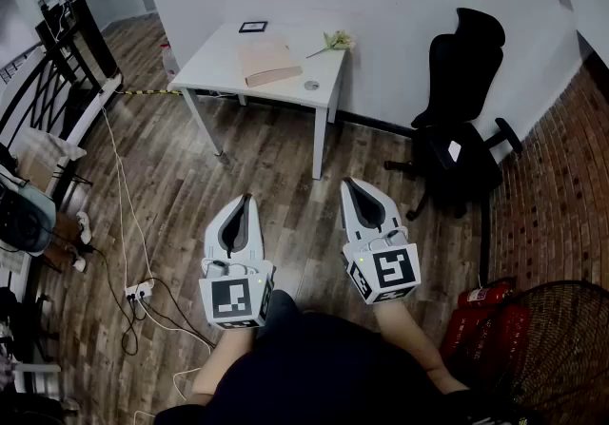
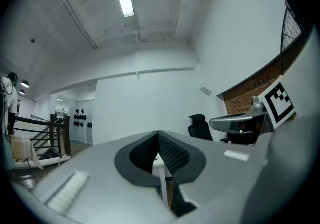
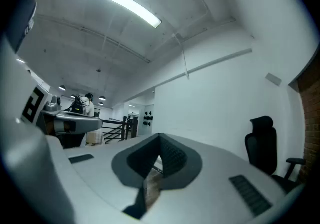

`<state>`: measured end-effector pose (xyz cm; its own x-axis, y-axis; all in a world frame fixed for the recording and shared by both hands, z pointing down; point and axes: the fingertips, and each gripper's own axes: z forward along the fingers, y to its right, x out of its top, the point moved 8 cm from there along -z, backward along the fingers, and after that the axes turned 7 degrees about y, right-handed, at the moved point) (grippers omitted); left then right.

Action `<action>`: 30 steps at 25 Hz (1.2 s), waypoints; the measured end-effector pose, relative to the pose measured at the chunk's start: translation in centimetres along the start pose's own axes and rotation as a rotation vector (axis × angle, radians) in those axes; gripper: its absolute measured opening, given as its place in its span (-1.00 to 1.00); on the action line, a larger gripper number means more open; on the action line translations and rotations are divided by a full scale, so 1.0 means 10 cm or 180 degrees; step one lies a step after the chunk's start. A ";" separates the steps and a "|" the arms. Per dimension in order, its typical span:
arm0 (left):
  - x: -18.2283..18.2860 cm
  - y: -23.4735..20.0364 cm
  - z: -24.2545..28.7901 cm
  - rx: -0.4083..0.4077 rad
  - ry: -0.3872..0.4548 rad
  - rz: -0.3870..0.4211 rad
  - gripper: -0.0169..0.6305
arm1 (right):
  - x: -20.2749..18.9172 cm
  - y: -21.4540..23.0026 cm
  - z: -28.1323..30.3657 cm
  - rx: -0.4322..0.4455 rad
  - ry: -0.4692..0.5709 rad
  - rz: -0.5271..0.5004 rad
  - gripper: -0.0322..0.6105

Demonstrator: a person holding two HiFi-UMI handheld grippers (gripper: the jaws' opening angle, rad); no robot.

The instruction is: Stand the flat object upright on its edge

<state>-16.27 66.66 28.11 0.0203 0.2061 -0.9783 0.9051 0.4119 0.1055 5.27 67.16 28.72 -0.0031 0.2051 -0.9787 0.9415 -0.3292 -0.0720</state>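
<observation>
A flat tan object (image 1: 266,62) lies on a white table (image 1: 219,60) far ahead in the head view. Both grippers hang over the wooden floor, well short of the table. My left gripper (image 1: 245,200) is shut and holds nothing; in its own view the dark jaws meet at the tip (image 2: 159,134). My right gripper (image 1: 350,185) is likewise shut and empty, its jaws touching in the right gripper view (image 3: 160,136). Neither gripper view shows the tan object.
On the table are also a small dark frame (image 1: 253,27), a pale flower sprig (image 1: 335,40) and a small round disc (image 1: 311,86). A black office chair (image 1: 464,119) stands right of the table. Cables and a power strip (image 1: 139,291) lie at left; a black railing (image 1: 57,62) borders the far left.
</observation>
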 end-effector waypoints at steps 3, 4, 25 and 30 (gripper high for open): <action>-0.04 0.03 0.05 -0.0083 0.0071 0.0059 -0.92 | -0.07 0.05 0.03 -0.0057 0.0010 0.0053 -0.88; -0.05 0.03 0.07 -0.0094 0.0073 0.0069 -0.92 | -0.10 0.06 0.04 -0.0062 0.0012 0.0073 -0.88; -0.69 -0.90 1.88 -0.0180 -0.0016 -0.0212 -0.47 | -0.75 0.76 1.92 0.0052 -0.0220 0.0188 -0.48; -0.83 -1.26 2.48 -0.0215 -0.0178 -0.0282 -0.35 | -0.84 0.97 2.59 0.0051 -0.0207 0.0164 -0.44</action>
<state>-17.33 37.74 30.48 -0.0332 0.1171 -0.9926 0.8738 0.4855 0.0281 5.74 38.37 31.31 0.0229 0.1273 -0.9916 0.9355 -0.3525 -0.0237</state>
